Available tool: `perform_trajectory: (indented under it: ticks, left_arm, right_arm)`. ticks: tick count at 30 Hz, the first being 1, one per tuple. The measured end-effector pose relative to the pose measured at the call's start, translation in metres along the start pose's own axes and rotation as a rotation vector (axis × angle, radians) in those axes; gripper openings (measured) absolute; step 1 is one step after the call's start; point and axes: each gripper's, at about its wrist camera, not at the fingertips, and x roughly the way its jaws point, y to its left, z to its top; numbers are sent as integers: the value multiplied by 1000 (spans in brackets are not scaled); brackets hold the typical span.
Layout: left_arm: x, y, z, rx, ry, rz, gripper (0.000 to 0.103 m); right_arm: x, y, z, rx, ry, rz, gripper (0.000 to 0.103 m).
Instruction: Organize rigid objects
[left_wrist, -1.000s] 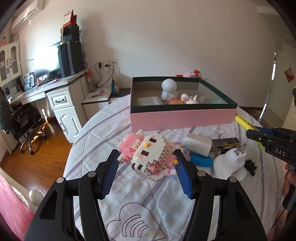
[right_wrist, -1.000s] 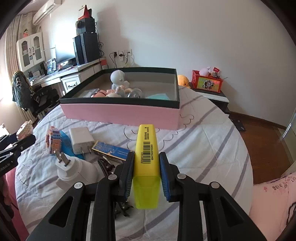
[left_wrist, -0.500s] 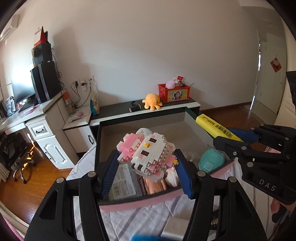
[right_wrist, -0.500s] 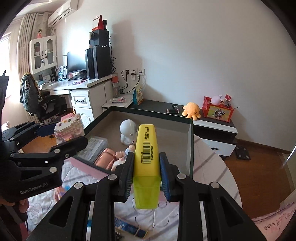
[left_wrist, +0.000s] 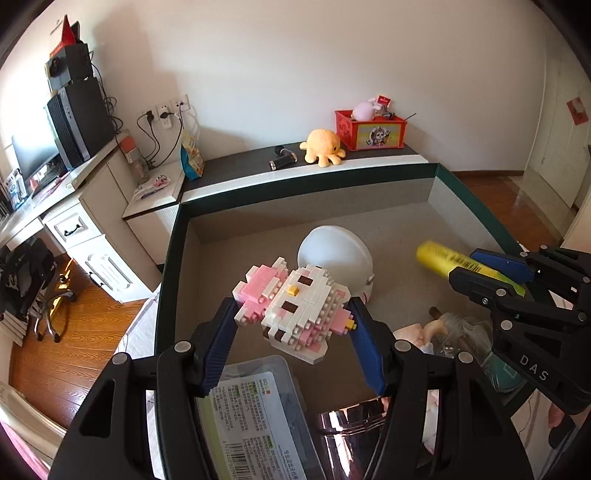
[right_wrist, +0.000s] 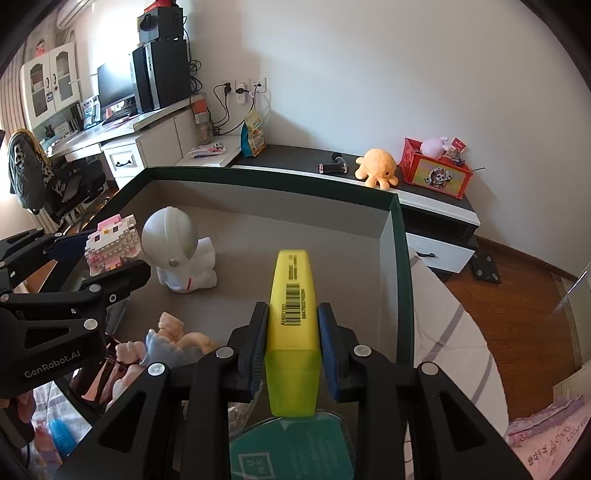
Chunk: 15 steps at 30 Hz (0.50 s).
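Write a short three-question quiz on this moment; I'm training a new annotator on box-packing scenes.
1. True or false: the left claw holds a pink-and-white brick-built toy cat.
2. What does the right claw grip? A) yellow plastic highlighter B) white charger C) blue pen
3. Fill in: both held things hang over the open dark-green-rimmed ____, near the white round-headed figurine.

Key: 1 true; 2 A; 3 box.
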Motion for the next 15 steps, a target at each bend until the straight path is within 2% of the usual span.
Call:
perform_trajectory:
  ticks: [2, 4, 6, 7, 11, 13, 15]
  left_arm:
    - [-4, 2, -2, -16, -11, -2, 62]
    - [-15, 3, -5, -28, -28, -1, 64]
    - [-33, 5, -8, -37, -60, 2, 74]
    - [-46, 5, -10, -41, -86, 10, 81]
    - [-116, 1, -30, -40, -241, 58, 103]
    - [-151, 0, -43, -49, -323, 83, 103]
    - [-188, -1, -62, -69, -387, 96, 103]
  right_arm:
    - [-1, -4, -1, 21, -3, 12, 30]
    - [-9, -5, -3, 37, -18, 5, 44]
    - [-27, -2, -6, 48, -61, -2, 75]
    - [-38, -1, -8, 55, -85, -11, 82]
    - [-94, 7, -18, 74, -191, -16, 86]
    - [-126, 15, -26, 78, -246, -20, 90]
    - [-160, 23, -38, 80, -311, -16, 103]
